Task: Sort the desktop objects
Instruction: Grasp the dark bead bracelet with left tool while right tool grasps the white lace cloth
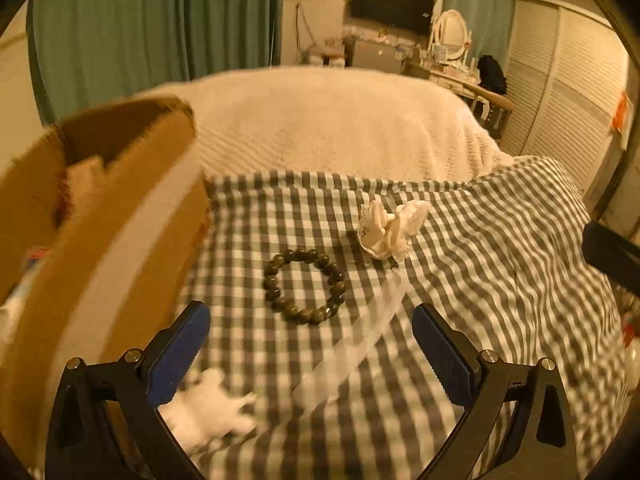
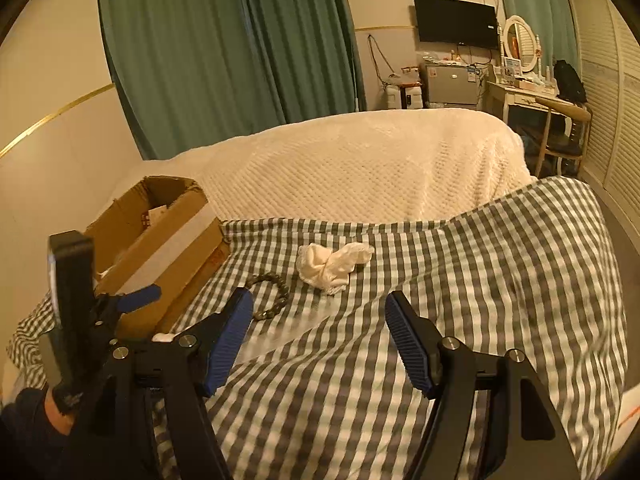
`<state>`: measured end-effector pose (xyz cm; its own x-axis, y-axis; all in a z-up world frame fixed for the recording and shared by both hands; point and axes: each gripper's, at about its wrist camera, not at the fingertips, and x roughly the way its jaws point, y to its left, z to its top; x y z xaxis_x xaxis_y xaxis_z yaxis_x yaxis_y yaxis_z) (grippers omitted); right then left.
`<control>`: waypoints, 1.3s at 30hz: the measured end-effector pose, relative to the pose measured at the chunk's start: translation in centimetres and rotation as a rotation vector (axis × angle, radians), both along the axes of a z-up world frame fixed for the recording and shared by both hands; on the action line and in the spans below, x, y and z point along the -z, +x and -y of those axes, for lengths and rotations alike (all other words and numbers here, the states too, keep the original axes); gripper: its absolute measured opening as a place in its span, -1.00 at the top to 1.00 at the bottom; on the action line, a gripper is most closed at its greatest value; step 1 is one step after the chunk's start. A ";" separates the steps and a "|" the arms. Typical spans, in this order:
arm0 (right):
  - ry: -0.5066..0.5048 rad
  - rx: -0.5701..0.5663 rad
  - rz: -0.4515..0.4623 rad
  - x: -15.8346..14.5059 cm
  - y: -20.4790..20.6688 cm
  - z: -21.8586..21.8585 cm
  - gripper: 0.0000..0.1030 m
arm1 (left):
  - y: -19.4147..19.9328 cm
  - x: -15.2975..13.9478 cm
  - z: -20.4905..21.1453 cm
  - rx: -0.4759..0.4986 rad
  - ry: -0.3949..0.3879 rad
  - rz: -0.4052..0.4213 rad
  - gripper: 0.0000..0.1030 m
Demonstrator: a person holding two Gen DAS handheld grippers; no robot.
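Three loose items we list on the gingham-checked cloth [image 1: 500,264], which covers the near part of the bed.

Item one: a bead bracelet [image 1: 304,286], a closed ring of dark, glossy round beads, olive-brown in this warm light, lying flat at the centre of the left wrist view. In the right wrist view it sits at left of centre, partly hidden behind a blue pad.

Item two: a cream fabric scrunchie [image 1: 390,228], ruffled with a lacy edge, just up and right of the bracelet, apart from it.

Item three: a small white fluffy piece [image 1: 208,412] at lower left of the left wrist view, blurred; we cannot tell what it is.

We also note a pale translucent strip [image 1: 352,344] running diagonally from below the scrunchie toward lower centre.

An open cardboard box [image 1: 120,216] with a band of pale tape stands at the left edge of the cloth.

Left hand-held gripper [image 1: 311,350]: jaws spread wide, holding nothing, the bracelet just beyond its tips.

Right hand-held gripper [image 2: 320,340]: jaws likewise wide apart and holding nothing, over bare cloth.
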<state>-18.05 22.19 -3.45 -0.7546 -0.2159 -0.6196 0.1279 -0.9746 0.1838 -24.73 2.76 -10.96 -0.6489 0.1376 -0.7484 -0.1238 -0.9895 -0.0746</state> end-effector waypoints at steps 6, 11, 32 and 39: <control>0.006 -0.025 0.068 1.8 -6.6 0.0 -0.32 | -5.5 3.0 -0.2 -0.079 -0.015 0.079 -1.00; -0.002 -0.011 0.163 5.8 -13.0 1.3 -0.33 | -7.2 6.6 1.1 -0.079 0.059 0.156 -1.00; 0.020 0.034 0.206 11.8 -14.1 2.4 0.79 | -5.1 6.3 2.7 0.000 0.102 0.114 0.79; -0.009 0.036 0.156 9.0 -9.0 1.8 0.81 | -1.0 1.7 1.4 0.107 0.067 -0.070 0.79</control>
